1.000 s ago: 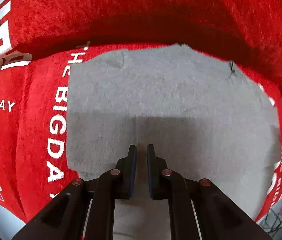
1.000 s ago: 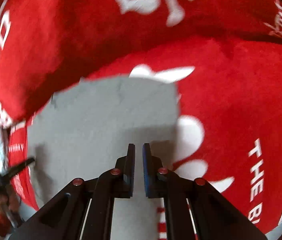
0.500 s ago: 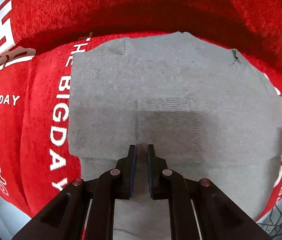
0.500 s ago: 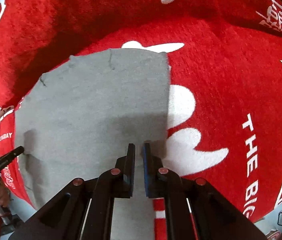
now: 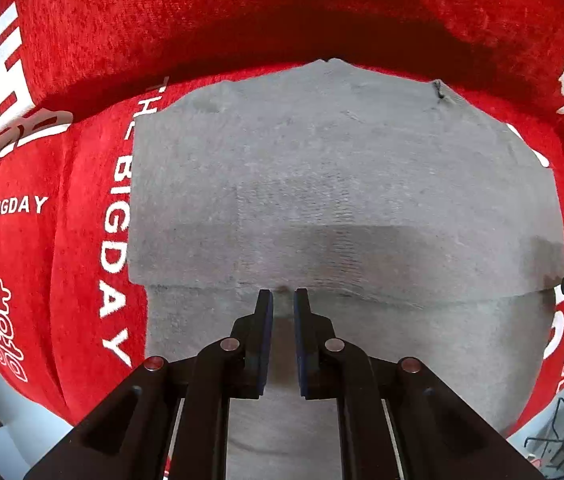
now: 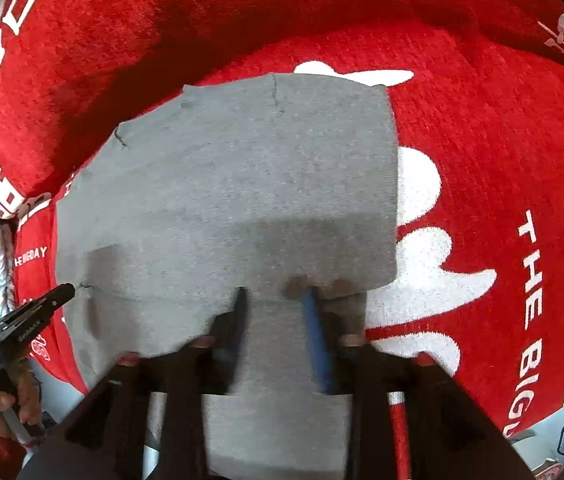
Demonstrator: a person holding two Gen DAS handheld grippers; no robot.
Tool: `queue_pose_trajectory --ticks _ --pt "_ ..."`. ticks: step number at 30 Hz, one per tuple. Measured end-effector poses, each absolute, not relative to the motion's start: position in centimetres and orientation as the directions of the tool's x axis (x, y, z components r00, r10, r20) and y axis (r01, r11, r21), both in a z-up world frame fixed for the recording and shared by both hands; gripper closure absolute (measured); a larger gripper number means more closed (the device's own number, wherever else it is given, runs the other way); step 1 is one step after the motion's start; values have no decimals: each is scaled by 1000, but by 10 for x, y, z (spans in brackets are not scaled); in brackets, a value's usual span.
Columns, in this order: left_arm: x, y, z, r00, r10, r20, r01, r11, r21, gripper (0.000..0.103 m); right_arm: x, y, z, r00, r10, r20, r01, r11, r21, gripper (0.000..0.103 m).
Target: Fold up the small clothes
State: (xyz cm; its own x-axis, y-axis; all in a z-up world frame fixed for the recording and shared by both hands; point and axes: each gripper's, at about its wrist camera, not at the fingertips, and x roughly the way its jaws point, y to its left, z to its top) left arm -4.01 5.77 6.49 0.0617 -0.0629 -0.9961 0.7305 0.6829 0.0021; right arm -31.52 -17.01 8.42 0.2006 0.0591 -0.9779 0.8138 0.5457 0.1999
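Observation:
A small grey garment [image 5: 341, 184] lies flat on a red cushion, its near part folded over into a horizontal edge. It also shows in the right wrist view [image 6: 234, 184]. My left gripper [image 5: 283, 300] is shut on the grey cloth at that folded edge. My right gripper [image 6: 276, 300] is blurred with its jaws apart over the cloth near the garment's right side. The left gripper also shows at the left of the right wrist view [image 6: 54, 296].
The red cushion [image 5: 62, 240] has white lettering and a raised red back [image 5: 242, 12] behind the garment. A floor edge shows at the lower corners [image 5: 10, 440].
Both grippers drew the near part of the garment back over itself, so a folded edge now lies by the fingers. The right gripper's jaws have spread apart; the left stays shut.

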Motion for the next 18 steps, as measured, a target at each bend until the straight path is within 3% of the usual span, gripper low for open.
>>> queue_pose_trajectory --ticks 3,4,5,6,12,18 --pt "-45 57 66 54 -55 -997 722 692 1 91 -311 -168 83 205 68 -976 807 552 208 53" --pt "-47 57 67 53 -54 -997 720 694 1 79 -312 -167 84 207 70 -976 806 553 211 52" --pt "-50 56 69 57 -49 -997 719 695 7 55 -311 -167 83 207 73 -976 805 553 212 52" --pt "-49 56 68 73 -33 -997 714 699 29 0 -312 -167 84 208 74 -975 805 554 213 51" --pt "-60 51 74 135 -44 -990 717 694 67 2 -315 -166 85 214 81 -973 804 551 223 48" --pt "-56 53 75 152 -37 -988 694 716 80 2 -317 -164 89 228 82 -970 794 561 234 34"
